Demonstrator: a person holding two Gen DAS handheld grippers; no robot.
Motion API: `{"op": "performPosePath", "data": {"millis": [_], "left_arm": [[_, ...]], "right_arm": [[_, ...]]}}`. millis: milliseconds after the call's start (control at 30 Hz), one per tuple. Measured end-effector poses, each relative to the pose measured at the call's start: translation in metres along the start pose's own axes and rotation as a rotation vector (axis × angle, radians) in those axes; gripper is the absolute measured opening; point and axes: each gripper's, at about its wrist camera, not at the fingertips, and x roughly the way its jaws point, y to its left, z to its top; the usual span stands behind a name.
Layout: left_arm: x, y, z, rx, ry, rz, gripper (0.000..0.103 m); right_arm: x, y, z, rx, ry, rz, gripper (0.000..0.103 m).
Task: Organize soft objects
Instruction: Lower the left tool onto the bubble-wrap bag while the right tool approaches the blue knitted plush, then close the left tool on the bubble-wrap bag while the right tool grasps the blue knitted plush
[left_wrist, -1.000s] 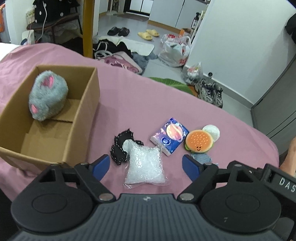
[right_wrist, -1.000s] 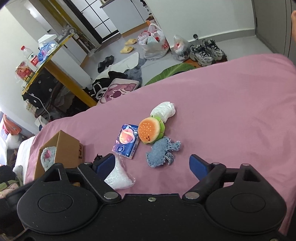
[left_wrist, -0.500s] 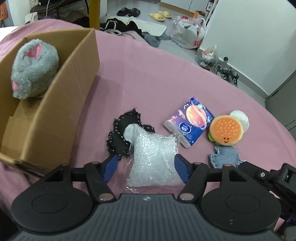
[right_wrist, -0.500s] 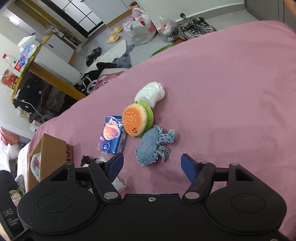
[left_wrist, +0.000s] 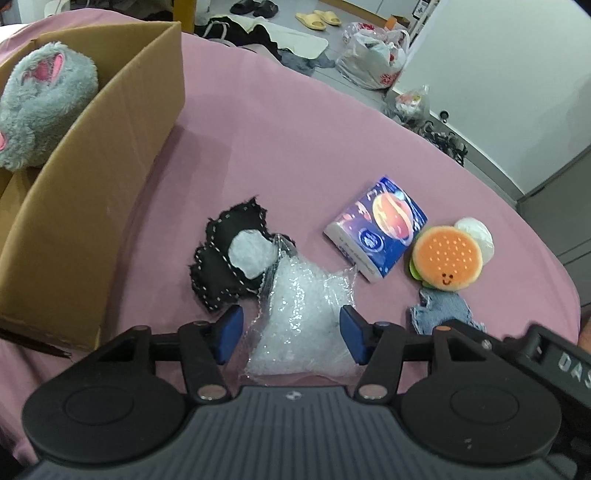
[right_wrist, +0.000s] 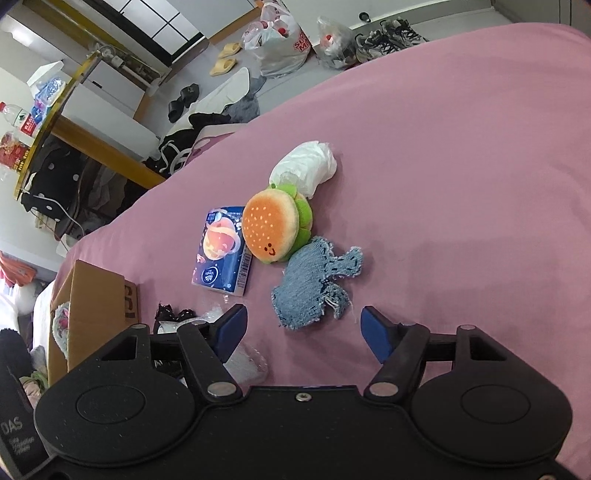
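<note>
The left gripper (left_wrist: 291, 332) is reaching over the crinkly clear plastic bag (left_wrist: 303, 314) on the pink bed cover (left_wrist: 295, 147), fingers wide apart on each side of it. The bag's long way is running away from the camera. Next I think the fingers need to squeeze shut and carry it to the brown cardboard box (left_wrist: 103, 184). The right gripper (right_wrist: 301, 328) is hanging open near the frayed blue denim patch (right_wrist: 314, 291).

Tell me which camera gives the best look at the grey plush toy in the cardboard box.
The left wrist view. There the grey plush toy lies in the open cardboard box, its pink ears and fur plain to see. In the right wrist view only a sliver of it peeks past the box wall at the far left.
</note>
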Motion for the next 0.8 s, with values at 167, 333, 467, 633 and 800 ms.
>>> {"op": "performPosePath", "data": {"millis": [167, 333, 467, 633, 800], "left_arm": [[0.004, 0.004, 0.001, -0.046, 0.007, -0.030, 0.059], [0.009, 0.006, 0.003, -0.075, 0.010, -0.057, 0.060], [0.006, 0.007, 0.004, -0.099, 0.009, -0.085, 0.041], [-0.004, 0.005, 0.004, -0.118, 0.013, -0.127, 0.027], [-0.022, 0.003, 0.002, -0.078, -0.014, -0.131, 0.025]], "right_arm": [[0.009, 0.005, 0.003, -0.009, -0.005, -0.008, 0.067], [0.013, 0.001, 0.004, -0.002, -0.012, -0.008, 0.065], [0.014, -0.001, 0.005, -0.004, -0.023, -0.016, 0.050], [0.008, -0.006, 0.003, -0.016, -0.024, -0.022, 0.026], [-0.006, -0.007, -0.001, -0.014, -0.044, -0.001, 0.024]]}}
